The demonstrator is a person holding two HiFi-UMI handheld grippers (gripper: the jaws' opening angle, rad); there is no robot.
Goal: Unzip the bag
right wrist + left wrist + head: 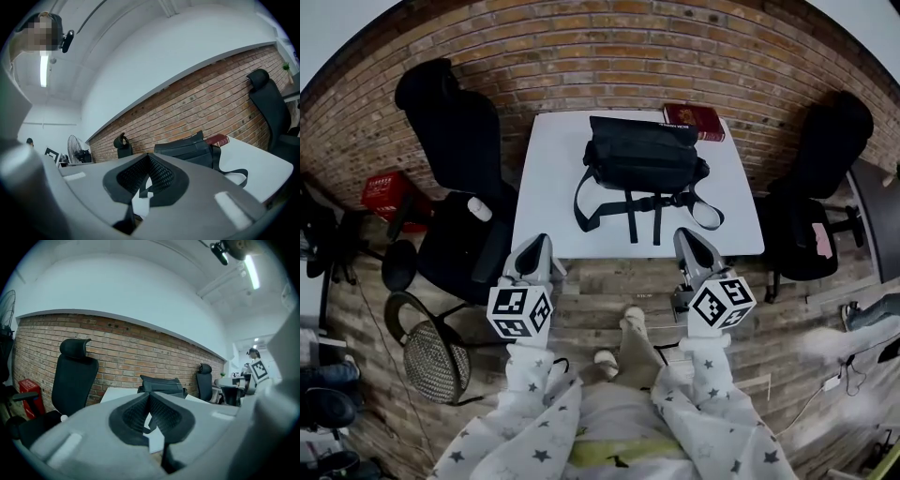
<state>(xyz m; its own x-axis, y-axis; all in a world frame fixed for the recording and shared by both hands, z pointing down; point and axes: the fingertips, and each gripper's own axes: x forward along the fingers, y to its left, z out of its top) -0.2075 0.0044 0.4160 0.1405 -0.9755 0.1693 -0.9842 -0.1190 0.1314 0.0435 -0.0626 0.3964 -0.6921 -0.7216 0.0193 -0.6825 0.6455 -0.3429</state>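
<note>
Two grippers, both empty, jaws pressed together: left gripper (538,242) and right gripper (686,234). Both hang short of the near edge of the table (546,211), well apart from the bag (642,155).

Risks, judged from this layout:
- Bag is soft and unanchored. A pull on the zip with one gripper and no brace from the other would likely drag the whole bag across the table instead of running the slider.
- Straps (581,199) trail from the bag to the near edge, one loop at either side and two webbing tails in the middle. A jaw coming in low could snag one and tug the bag askew.
- Book (694,120) lies just beside the bag's far right corner; a shove that way could push it toward the wall (609,47).
- Zip not discernible in any view, so a grab at the wrong fold is possible.

Bag itself: black, boxy, upright on its base, top flap looking closed. It sits in the far half of the table, roughly centred.
</note>
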